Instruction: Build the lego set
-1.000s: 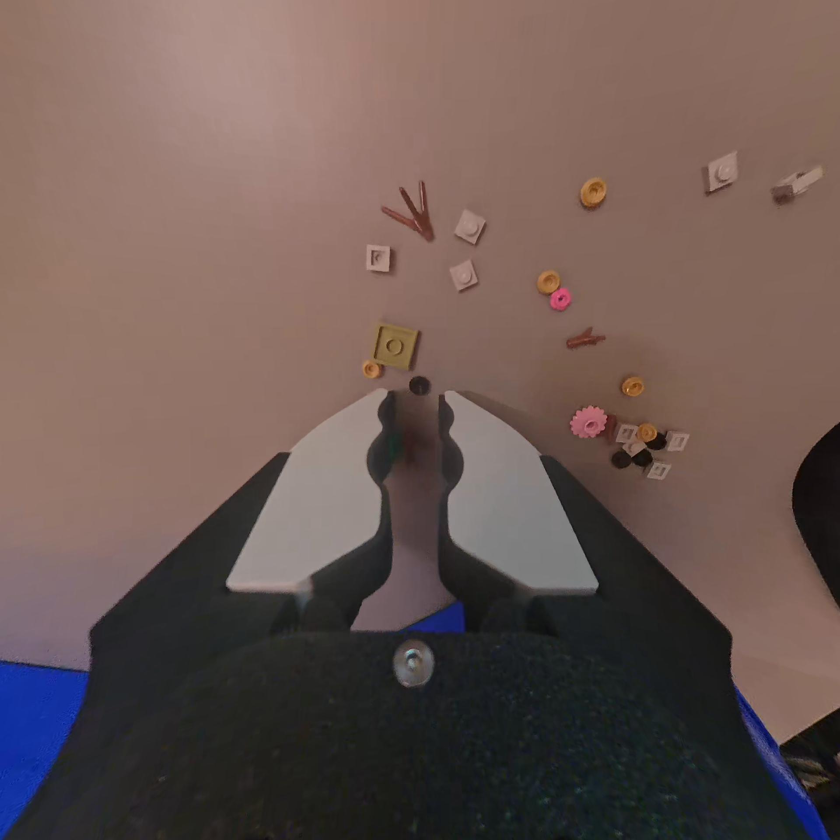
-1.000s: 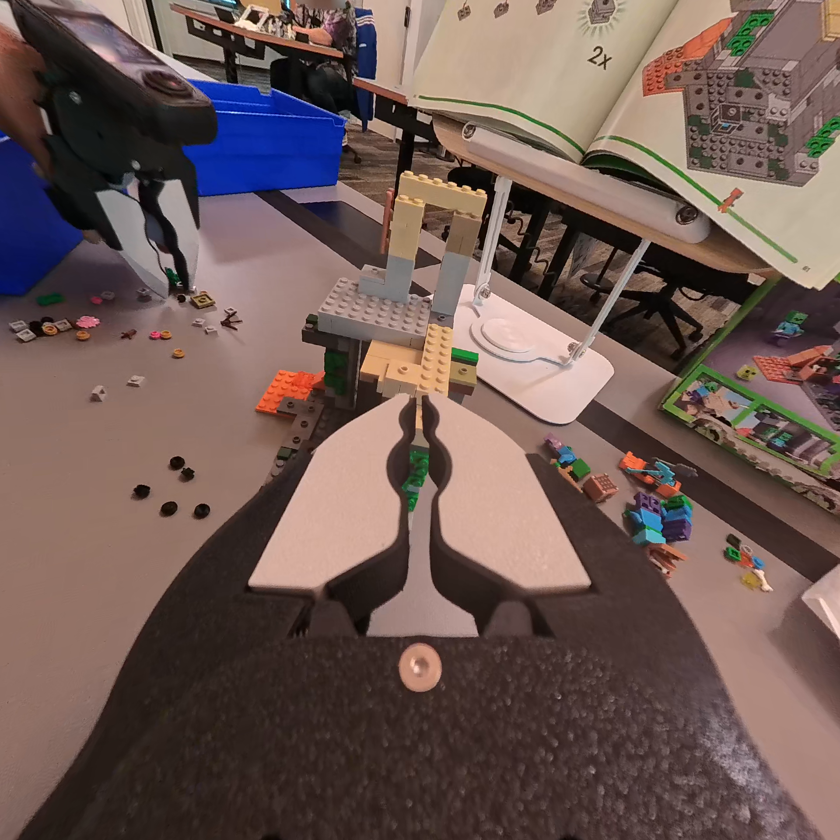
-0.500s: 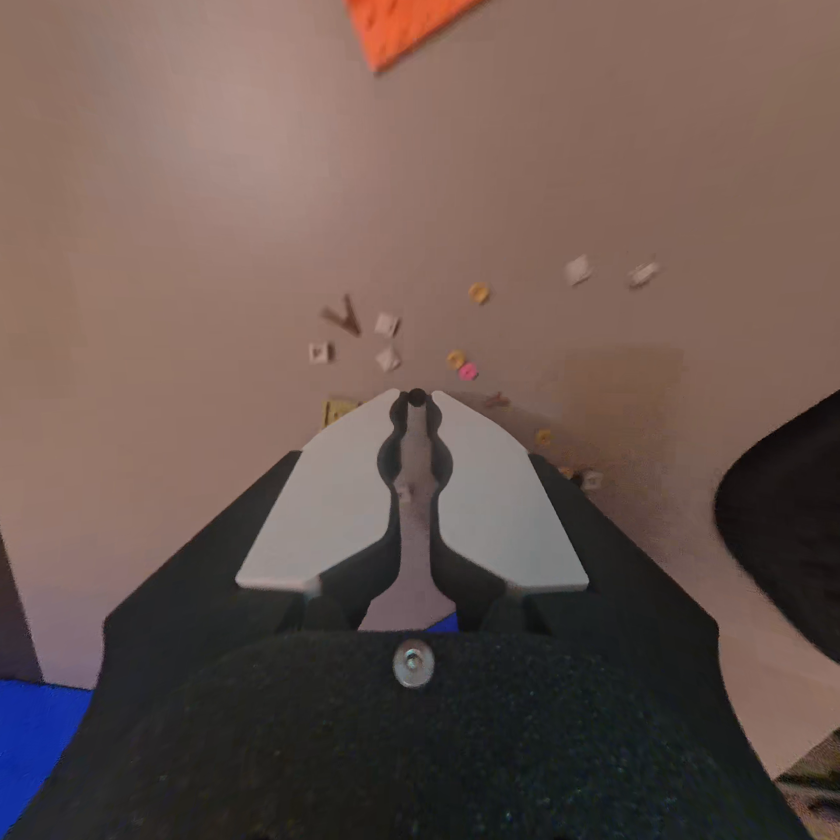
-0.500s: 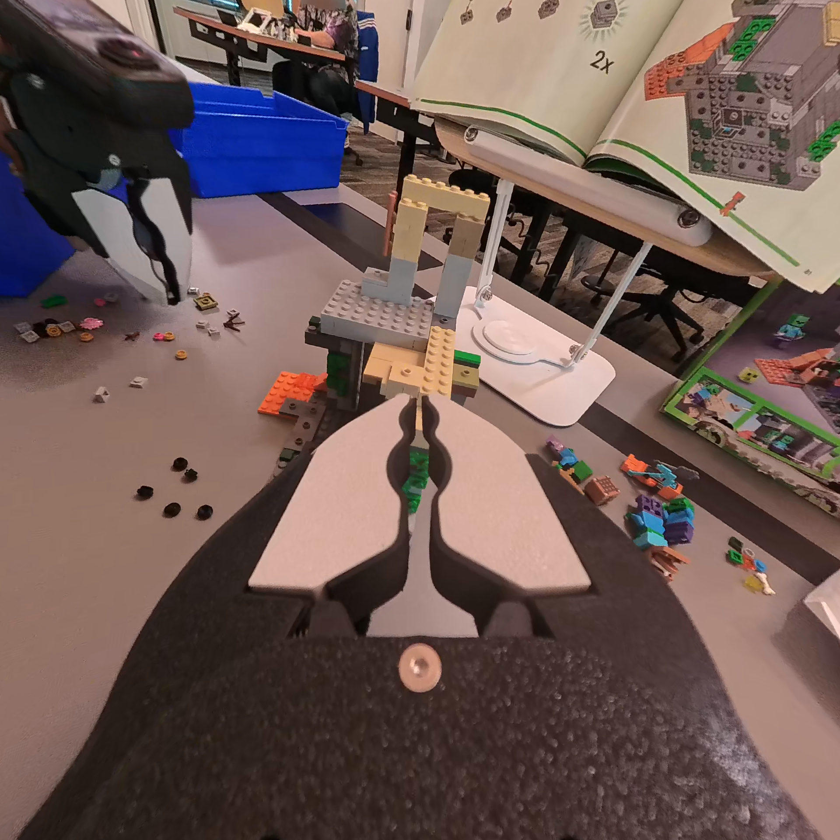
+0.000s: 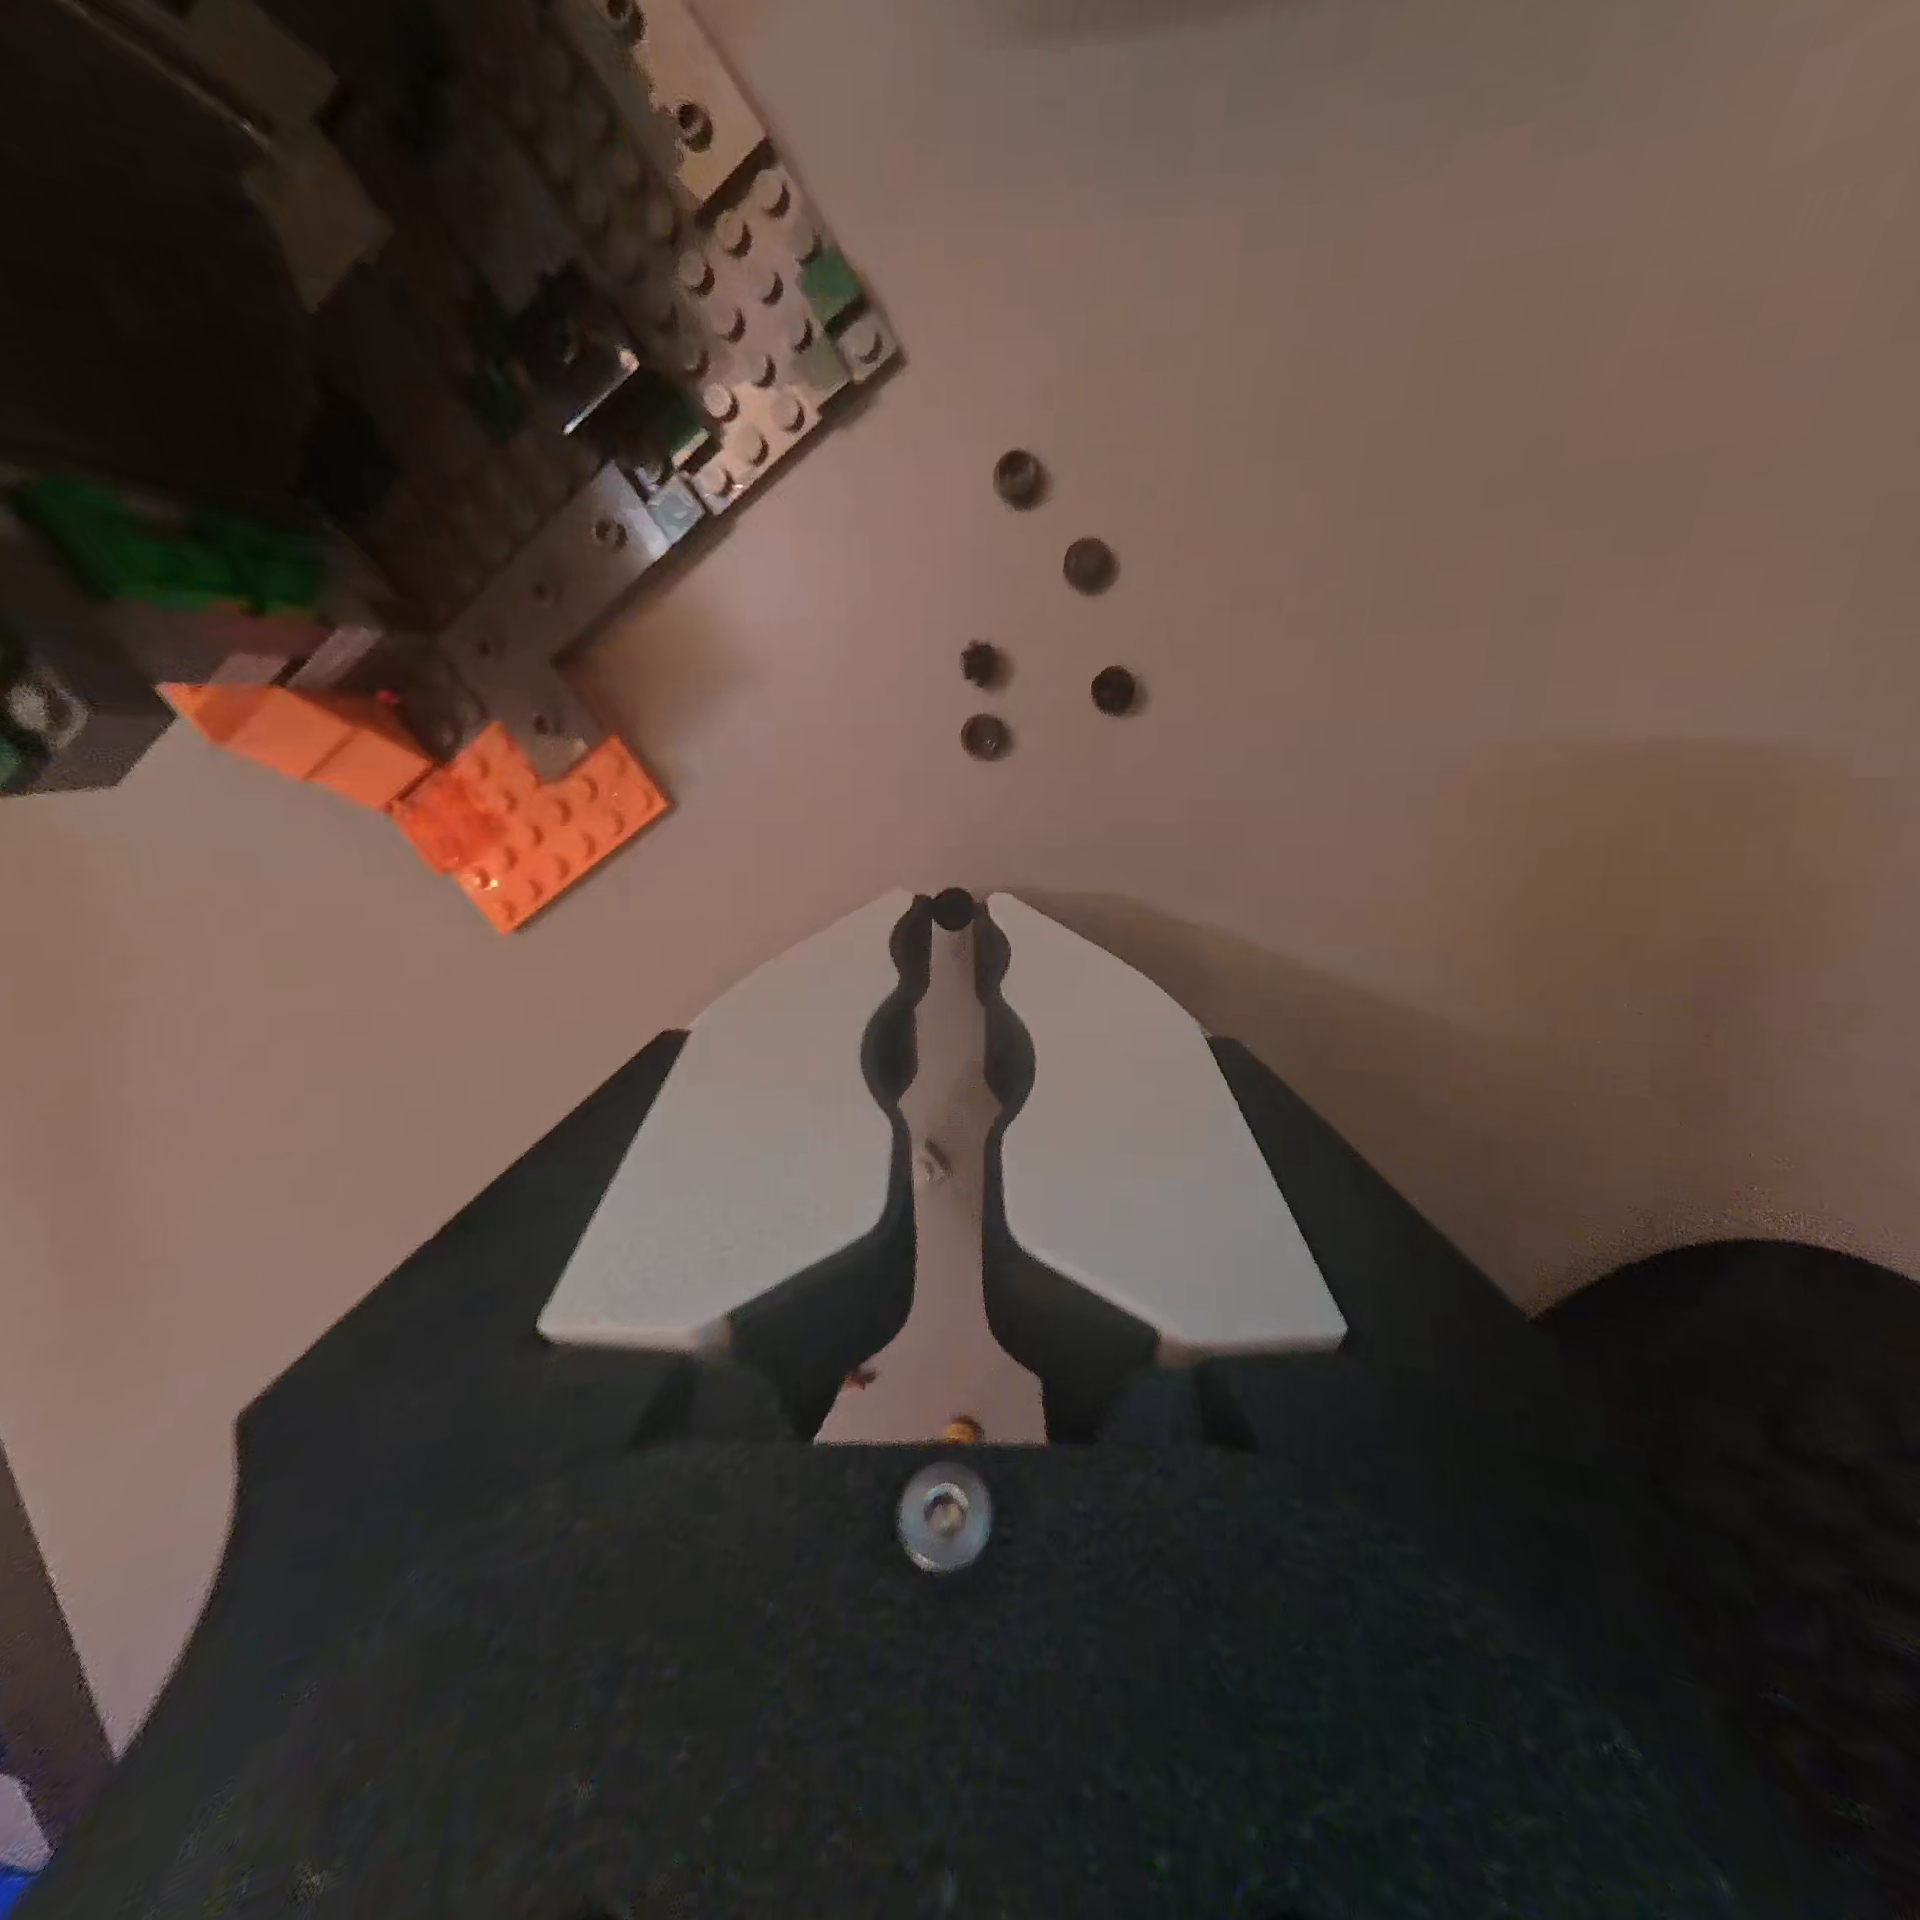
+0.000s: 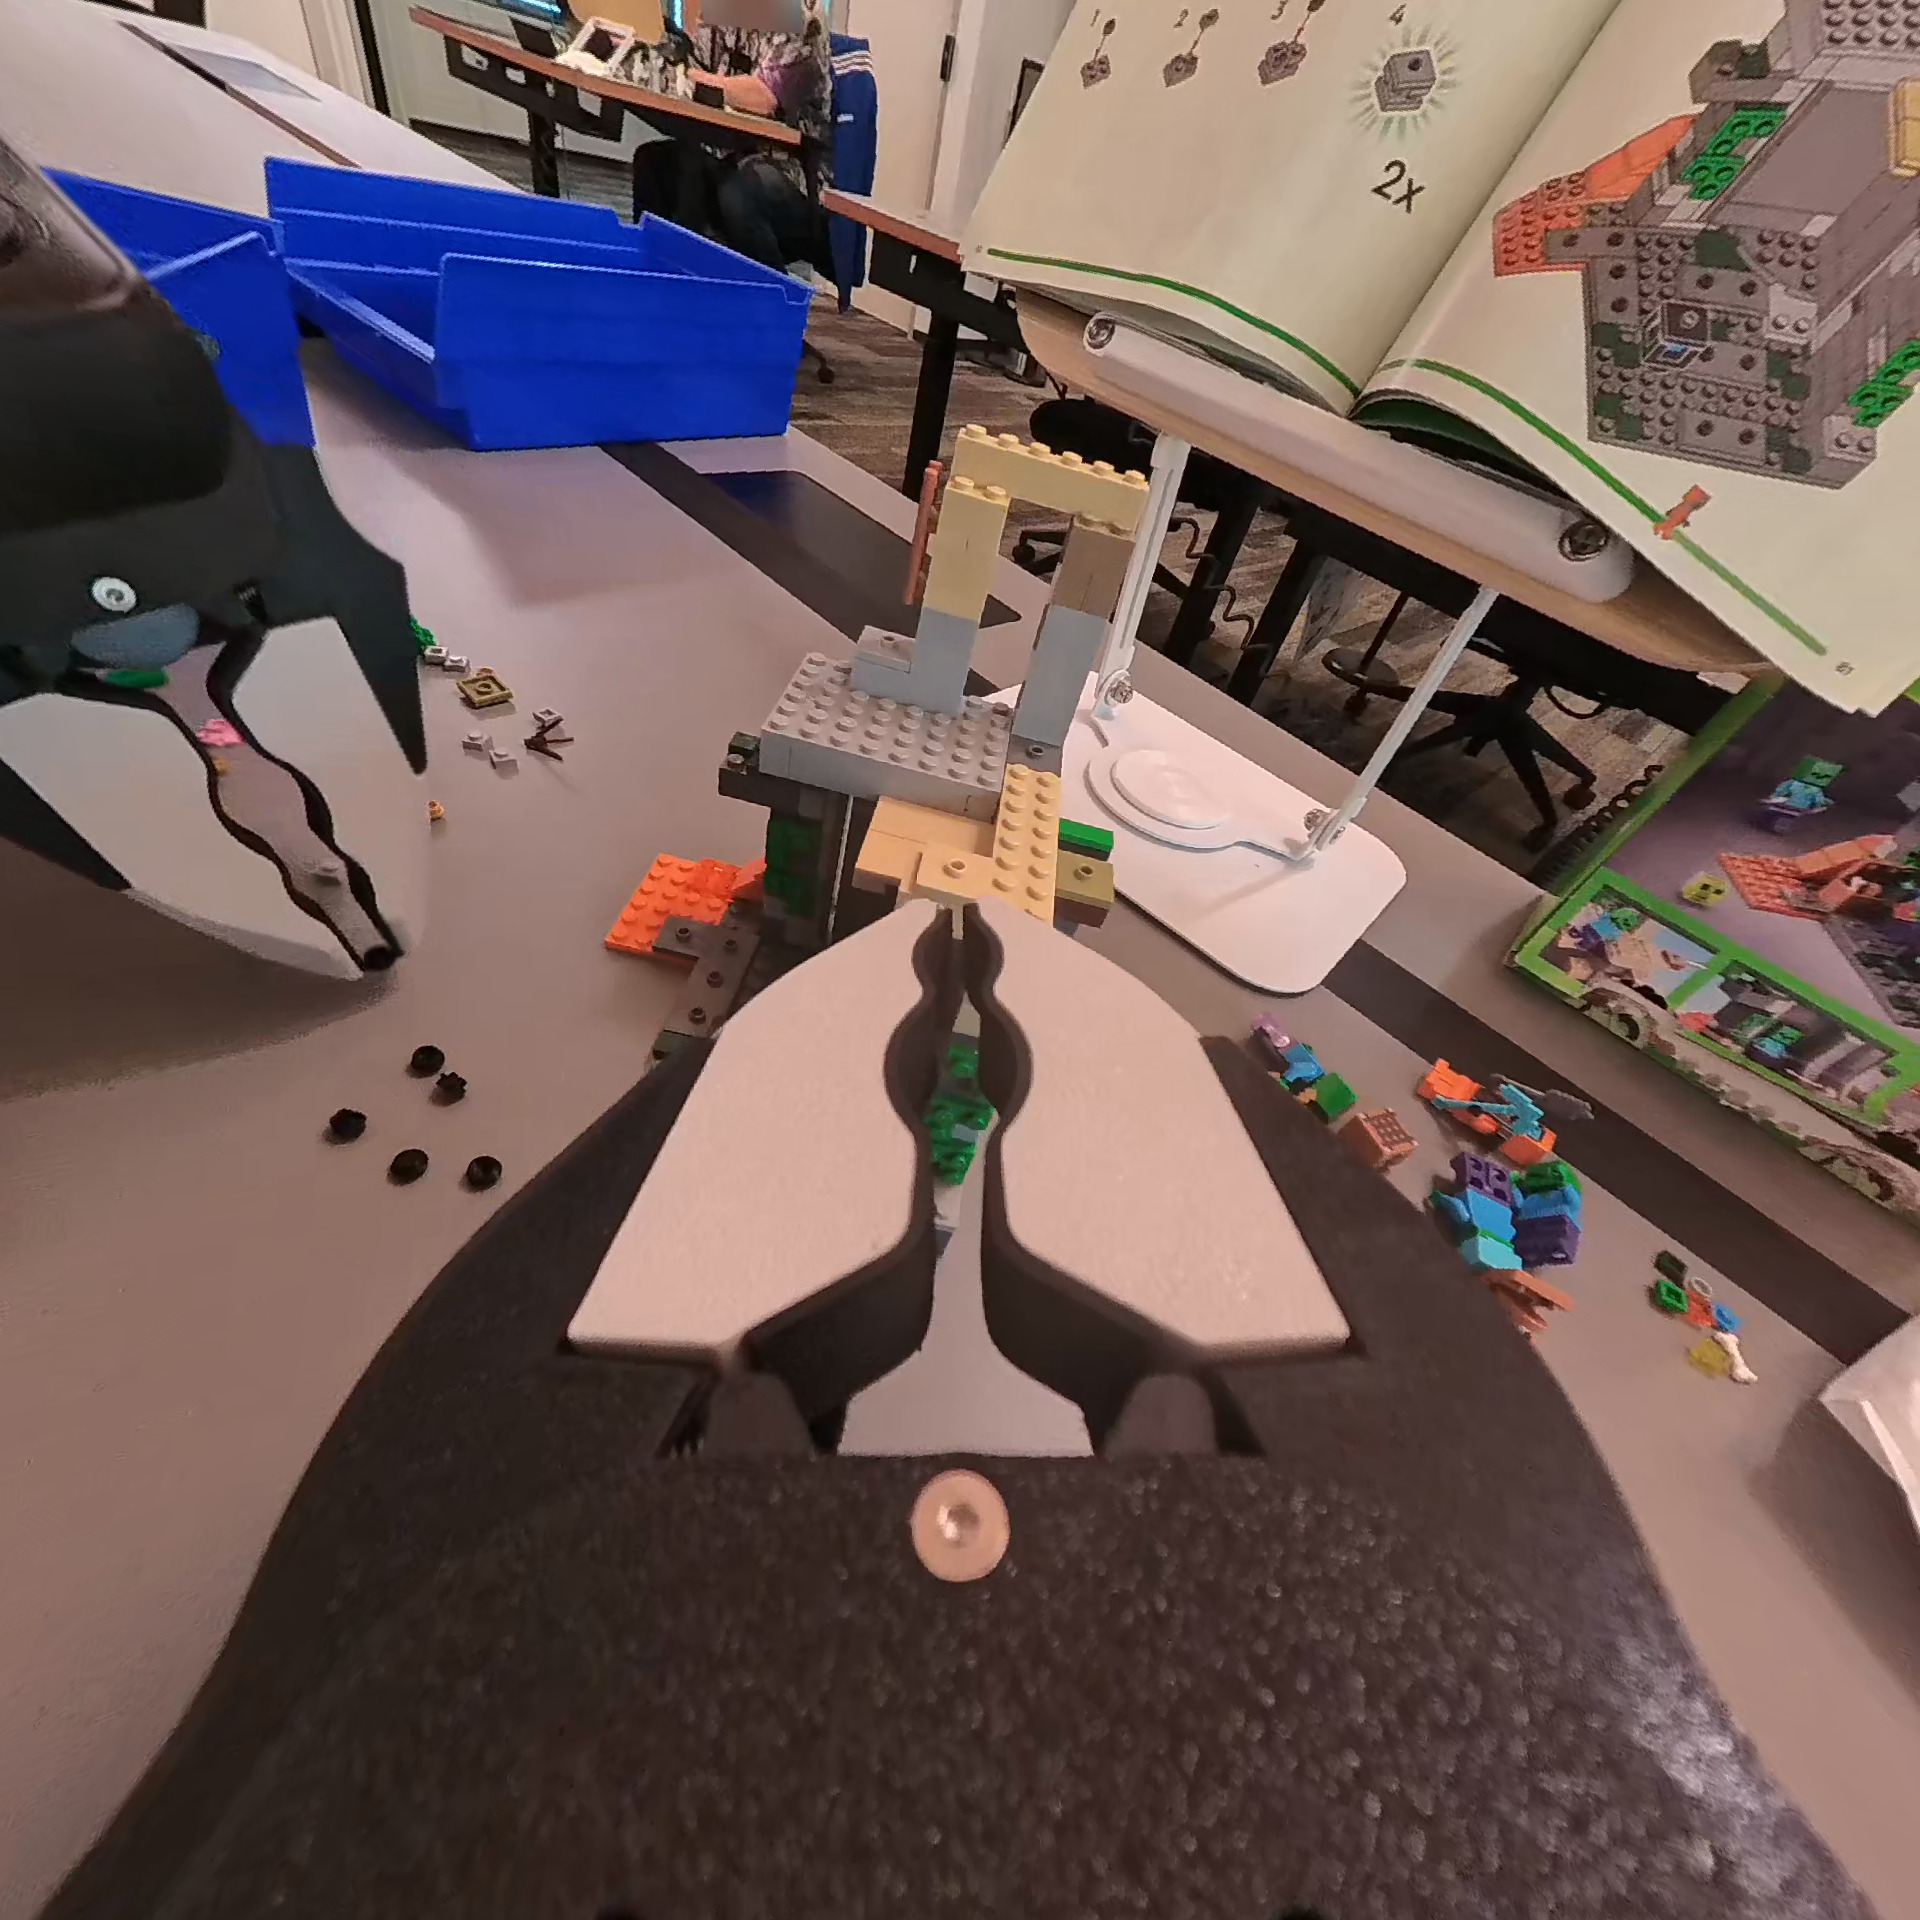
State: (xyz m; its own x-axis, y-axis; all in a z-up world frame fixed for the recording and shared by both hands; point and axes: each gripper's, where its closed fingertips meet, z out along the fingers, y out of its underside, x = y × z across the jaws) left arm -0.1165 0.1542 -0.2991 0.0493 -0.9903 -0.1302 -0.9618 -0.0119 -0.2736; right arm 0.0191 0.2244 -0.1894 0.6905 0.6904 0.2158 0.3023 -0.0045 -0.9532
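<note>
Pinching a small black round stud [image 5: 952, 908] at its very tips, the left gripper [image 5: 952, 910] is seen above the grey table [image 5: 1351, 416]; both fingertips [image 5: 902, 914] are pressed against the stud's sides, and in the right wrist view the same gripper [image 6: 376, 954] is shown hanging over the table, left of the model. Five more black round studs [image 5: 1049, 613] are scattered on the table just ahead of it. The partly built brick model [image 6: 935, 748], with its orange corner plate [image 5: 540, 821] and grey studded platform [image 6: 883, 727], is shown beyond, to the left in the left wrist view. The right gripper [image 6: 958, 914] is closed on the thin edge of a tan plate [image 6: 956, 868] at the model's front, so the build appears to be steadied. A judgement on handling: since so little of the stud is caught, it should be kept level and moved slowly, and squeezing pressure should be held constant. An open instruction booklet [image 6: 1455, 208] is propped on a white stand [image 6: 1226, 831]; loose coloured bricks [image 6: 1496, 1195] lie to the right.
</note>
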